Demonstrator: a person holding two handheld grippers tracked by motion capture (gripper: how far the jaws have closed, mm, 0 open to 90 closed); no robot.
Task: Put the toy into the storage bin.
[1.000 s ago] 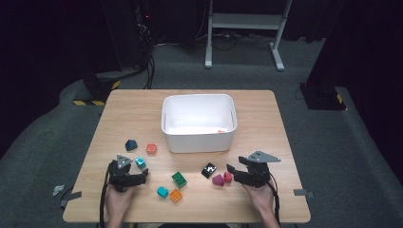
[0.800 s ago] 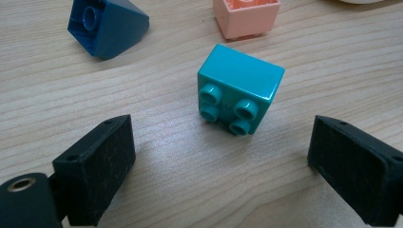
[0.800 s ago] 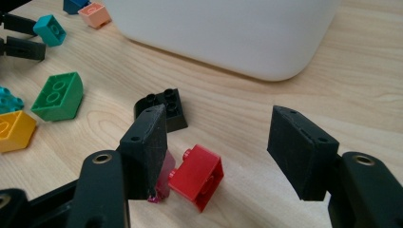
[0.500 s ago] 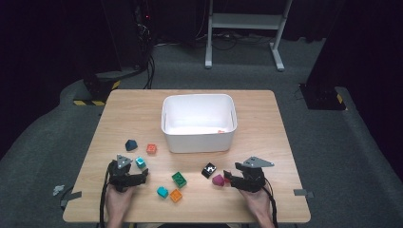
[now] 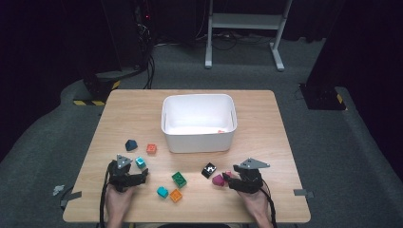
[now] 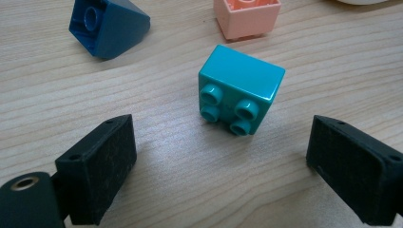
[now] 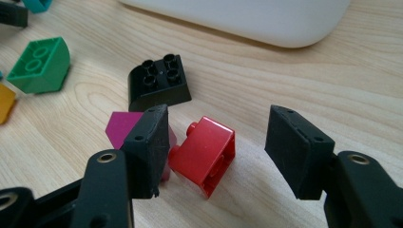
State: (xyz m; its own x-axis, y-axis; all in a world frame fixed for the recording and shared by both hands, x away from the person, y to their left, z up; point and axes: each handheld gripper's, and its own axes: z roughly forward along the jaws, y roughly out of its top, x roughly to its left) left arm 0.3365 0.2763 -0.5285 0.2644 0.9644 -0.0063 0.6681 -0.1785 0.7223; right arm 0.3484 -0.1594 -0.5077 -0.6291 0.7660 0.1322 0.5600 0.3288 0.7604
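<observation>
Between right tool jaws, red brick, untouched

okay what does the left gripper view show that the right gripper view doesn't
The left gripper view alone gives the teal brick lying on its side, studs toward the camera, ahead of the open left gripper, with a dark blue sloped brick and a peach brick beyond. The right gripper view alone gives the red brick between the right gripper jaws, which have just been closing, plus magenta, black and green bricks. Both share the wooden table.
</observation>
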